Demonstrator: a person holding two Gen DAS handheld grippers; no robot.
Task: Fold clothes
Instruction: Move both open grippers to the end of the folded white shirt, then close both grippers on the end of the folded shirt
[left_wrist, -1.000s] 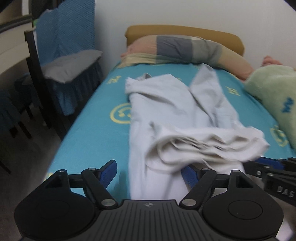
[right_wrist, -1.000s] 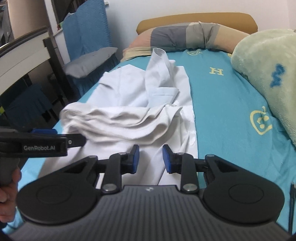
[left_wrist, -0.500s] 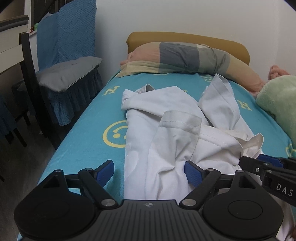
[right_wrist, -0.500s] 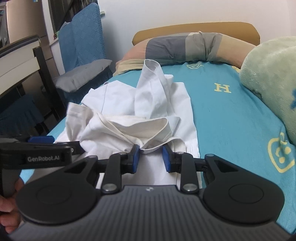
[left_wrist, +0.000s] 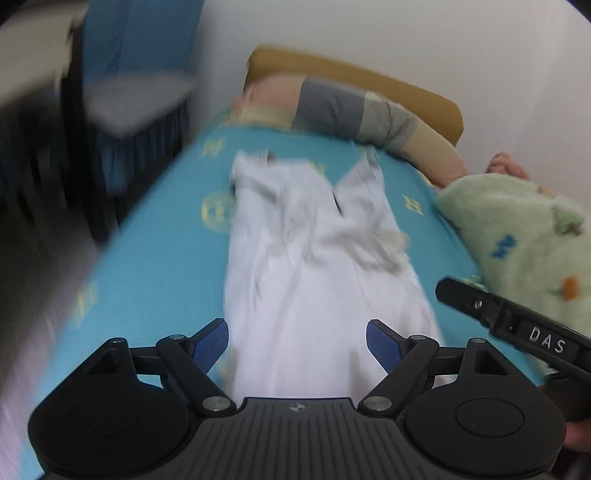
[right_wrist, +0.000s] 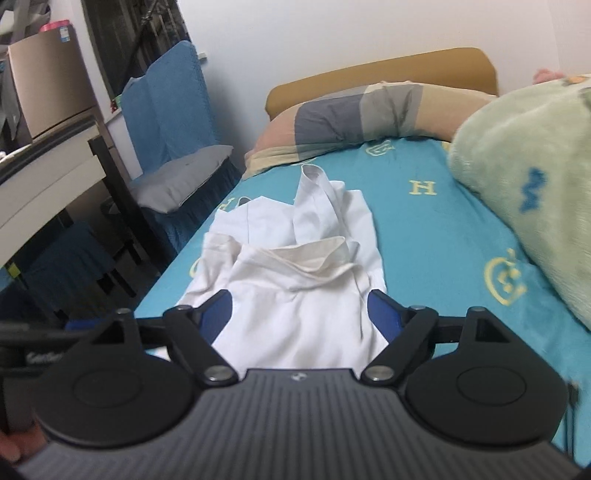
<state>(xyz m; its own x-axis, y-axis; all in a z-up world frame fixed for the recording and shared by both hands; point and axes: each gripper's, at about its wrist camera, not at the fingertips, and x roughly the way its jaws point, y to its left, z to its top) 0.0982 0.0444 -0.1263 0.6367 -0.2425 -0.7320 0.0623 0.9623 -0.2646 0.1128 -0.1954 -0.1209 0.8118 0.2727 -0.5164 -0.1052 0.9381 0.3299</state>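
A white shirt (left_wrist: 310, 266) lies lengthwise on the turquoise bedsheet (left_wrist: 155, 258), its hem end folded back over the middle in a rumpled band (right_wrist: 314, 258). The left wrist view is blurred. My left gripper (left_wrist: 297, 341) is open and empty above the shirt's near end. My right gripper (right_wrist: 301, 312) is open and empty over the same near end (right_wrist: 295, 325). The right gripper also shows at the right edge of the left wrist view (left_wrist: 513, 321).
A striped pillow (right_wrist: 362, 118) and brown headboard (right_wrist: 388, 70) lie at the far end. A green plush blanket (right_wrist: 528, 173) fills the bed's right side. A blue-covered chair with a grey cushion (right_wrist: 181, 181) and a desk (right_wrist: 44, 173) stand left of the bed.
My right gripper opened and let go of the shirt's hem, which now lies folded back on the shirt. Both grippers pulled back toward the near end. My left gripper stayed open.
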